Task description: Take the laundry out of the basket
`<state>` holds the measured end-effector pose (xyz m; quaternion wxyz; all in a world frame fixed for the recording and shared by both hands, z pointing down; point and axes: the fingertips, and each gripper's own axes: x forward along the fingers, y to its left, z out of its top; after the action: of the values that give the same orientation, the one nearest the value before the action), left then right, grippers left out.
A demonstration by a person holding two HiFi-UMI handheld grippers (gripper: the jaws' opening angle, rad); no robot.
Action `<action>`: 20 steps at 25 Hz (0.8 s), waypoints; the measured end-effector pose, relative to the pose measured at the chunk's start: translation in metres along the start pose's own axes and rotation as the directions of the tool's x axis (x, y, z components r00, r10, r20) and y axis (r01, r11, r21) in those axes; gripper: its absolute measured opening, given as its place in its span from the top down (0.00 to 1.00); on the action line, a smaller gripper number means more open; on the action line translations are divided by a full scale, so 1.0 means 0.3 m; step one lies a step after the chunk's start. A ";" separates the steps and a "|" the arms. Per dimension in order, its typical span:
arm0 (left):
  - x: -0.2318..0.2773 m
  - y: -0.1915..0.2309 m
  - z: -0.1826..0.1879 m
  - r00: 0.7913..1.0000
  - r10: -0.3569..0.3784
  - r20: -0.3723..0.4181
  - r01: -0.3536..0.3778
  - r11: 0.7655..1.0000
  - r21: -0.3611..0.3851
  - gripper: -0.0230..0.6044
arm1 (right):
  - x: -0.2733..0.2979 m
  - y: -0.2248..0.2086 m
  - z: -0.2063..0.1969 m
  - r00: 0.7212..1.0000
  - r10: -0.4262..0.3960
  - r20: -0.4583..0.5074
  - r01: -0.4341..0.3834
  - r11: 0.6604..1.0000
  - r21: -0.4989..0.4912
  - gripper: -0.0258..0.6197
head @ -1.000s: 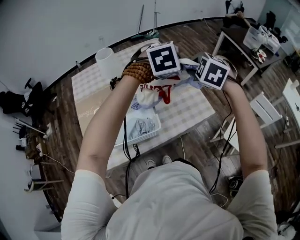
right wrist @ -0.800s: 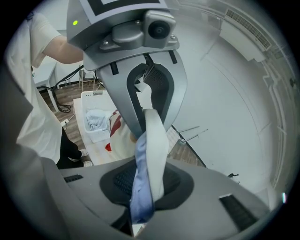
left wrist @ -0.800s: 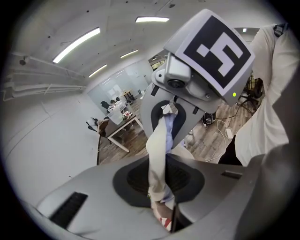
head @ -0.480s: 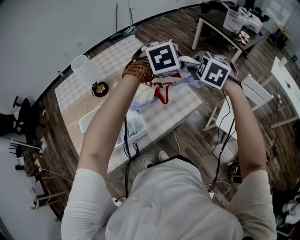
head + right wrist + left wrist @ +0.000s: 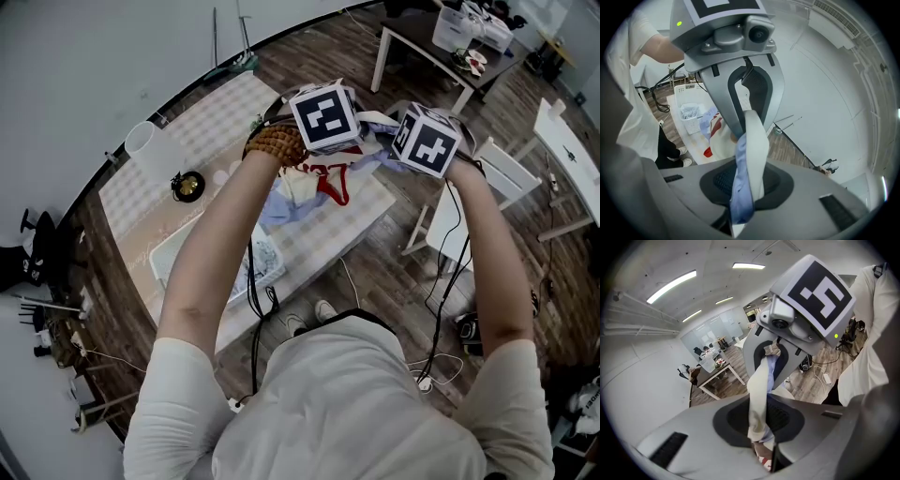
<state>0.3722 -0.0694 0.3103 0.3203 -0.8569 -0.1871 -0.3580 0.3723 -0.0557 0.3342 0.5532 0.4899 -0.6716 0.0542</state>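
Cream cloth (image 5: 300,187), soft and light, is being held over the table (image 5: 361,220), outside the basket (image 5: 161,255), with bunched edges being pinched in the near-closed left gripper (image 5: 761,427) and right gripper (image 5: 745,187), a sound hold for limp fabric

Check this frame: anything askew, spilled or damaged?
Nothing stands out. The left gripper and right gripper are both shut on the garment, held stretched between them above the table. The basket sits upright on the table with some laundry inside.
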 end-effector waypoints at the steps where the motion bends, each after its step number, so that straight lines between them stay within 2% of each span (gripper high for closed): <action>1: 0.008 0.000 -0.002 1.000 -0.003 -0.001 0.003 1.000 0.000 0.84 | 0.004 0.000 -0.006 1.000 0.002 -0.001 -0.002 1.000 0.003 0.84; 6: 0.038 -0.013 -0.038 0.999 -0.030 -0.024 0.030 1.000 -0.007 0.84 | 0.043 0.017 -0.015 1.000 0.032 -0.001 -0.032 0.999 0.007 0.84; 12: 0.087 -0.085 -0.099 0.994 -0.113 -0.002 0.113 0.992 -0.057 0.84 | 0.124 0.071 -0.010 0.997 0.083 0.006 -0.083 0.996 0.009 0.84; 17: 0.148 -0.106 -0.157 0.990 -0.136 -0.031 0.133 0.988 -0.073 0.84 | 0.198 0.103 -0.036 0.991 0.132 0.000 -0.132 0.991 0.021 0.84; 20: 0.212 -0.141 -0.231 0.987 -0.139 -0.075 0.132 0.987 -0.086 0.84 | 0.273 0.168 -0.073 0.984 0.176 -0.007 -0.175 0.984 0.035 0.84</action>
<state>0.3577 -0.0802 0.4118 0.2674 -0.8393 -0.2171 -0.4205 0.3589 -0.0653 0.4315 0.5410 0.4379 -0.7085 0.1166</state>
